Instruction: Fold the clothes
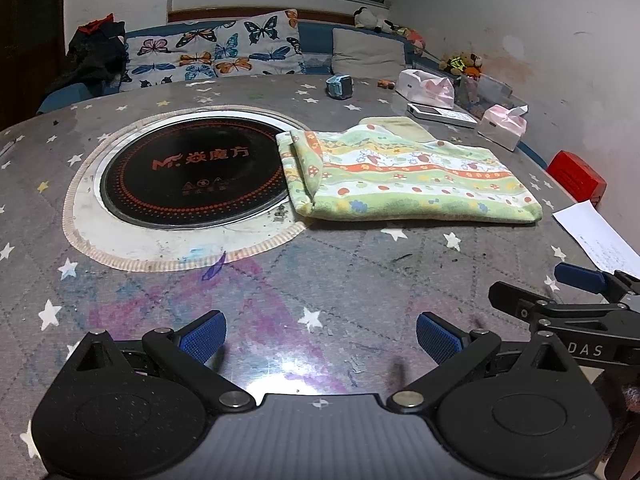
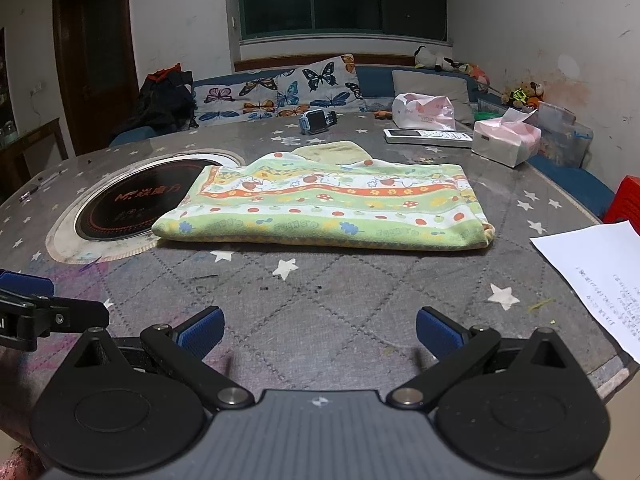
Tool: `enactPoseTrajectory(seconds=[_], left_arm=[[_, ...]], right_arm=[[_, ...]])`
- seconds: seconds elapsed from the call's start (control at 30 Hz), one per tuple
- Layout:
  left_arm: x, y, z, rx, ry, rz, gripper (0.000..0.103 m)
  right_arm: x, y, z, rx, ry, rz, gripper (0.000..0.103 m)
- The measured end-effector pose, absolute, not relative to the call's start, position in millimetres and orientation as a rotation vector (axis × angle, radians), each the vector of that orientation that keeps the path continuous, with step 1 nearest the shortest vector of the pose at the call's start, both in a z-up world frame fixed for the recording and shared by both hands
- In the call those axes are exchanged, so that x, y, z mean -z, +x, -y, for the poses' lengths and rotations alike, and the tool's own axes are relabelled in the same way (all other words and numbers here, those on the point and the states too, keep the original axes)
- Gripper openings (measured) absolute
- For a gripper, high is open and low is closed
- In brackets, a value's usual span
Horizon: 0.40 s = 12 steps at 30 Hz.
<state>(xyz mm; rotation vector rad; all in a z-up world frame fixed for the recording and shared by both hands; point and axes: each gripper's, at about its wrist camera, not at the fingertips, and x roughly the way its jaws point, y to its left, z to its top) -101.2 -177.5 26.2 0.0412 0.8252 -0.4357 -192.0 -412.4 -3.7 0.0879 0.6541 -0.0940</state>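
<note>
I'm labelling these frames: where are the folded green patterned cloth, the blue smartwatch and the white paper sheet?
Folded green patterned cloth (image 2: 320,208): right wrist view, top face.
Blue smartwatch (image 2: 317,121): right wrist view, screen.
White paper sheet (image 2: 592,276): right wrist view, middle.

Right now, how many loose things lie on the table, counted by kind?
Folded cloth: 1
Tissue packs: 2
Remote control: 1
Blue watch: 1
Paper sheet: 1
Pen: 1
Total: 7
Both grippers, left and right, are open and hold nothing.

One folded garment (image 2: 320,208), one cooktop (image 1: 192,172), two tissue packs (image 2: 506,140) (image 2: 424,110), one remote (image 2: 426,136), one watch (image 2: 318,120), one paper sheet (image 2: 596,276), two grippers (image 2: 320,330) (image 1: 320,336).
</note>
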Motion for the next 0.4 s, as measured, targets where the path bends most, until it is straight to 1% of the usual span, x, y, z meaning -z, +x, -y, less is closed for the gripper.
enactPoseTrajectory(seconds=[0.4], left_arm=[[-25.8, -97.3, 181.4, 0.440, 0.044, -0.833, 0.103]], right_arm=[[4.7, -189.8, 417.2, 0.102, 0.099, -0.659, 0.103]])
